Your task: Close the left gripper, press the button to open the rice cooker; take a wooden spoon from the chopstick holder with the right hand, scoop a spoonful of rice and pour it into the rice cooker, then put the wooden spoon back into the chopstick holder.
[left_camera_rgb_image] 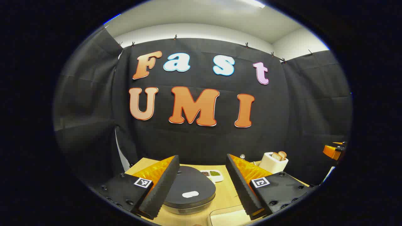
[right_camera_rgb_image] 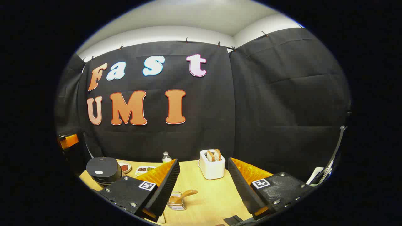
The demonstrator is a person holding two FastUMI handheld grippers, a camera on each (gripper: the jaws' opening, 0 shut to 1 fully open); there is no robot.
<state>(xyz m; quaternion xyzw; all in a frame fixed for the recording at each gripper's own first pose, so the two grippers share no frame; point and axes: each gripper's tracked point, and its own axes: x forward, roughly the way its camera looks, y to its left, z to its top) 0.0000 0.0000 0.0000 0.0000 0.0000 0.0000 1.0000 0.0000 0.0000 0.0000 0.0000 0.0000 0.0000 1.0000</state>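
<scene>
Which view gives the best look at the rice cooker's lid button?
The left gripper view. There the rice cooker sits close, between the open fingers of the left gripper, and its pale button is plain on the lid. In the right gripper view the cooker stands far off at the table's left, its button small.

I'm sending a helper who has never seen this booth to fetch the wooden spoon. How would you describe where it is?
On the wooden table, look in front of the white toaster, toward the near edge. There the wooden spoon leans out of a small wire chopstick holder, the only brown wooden utensil there.
</scene>
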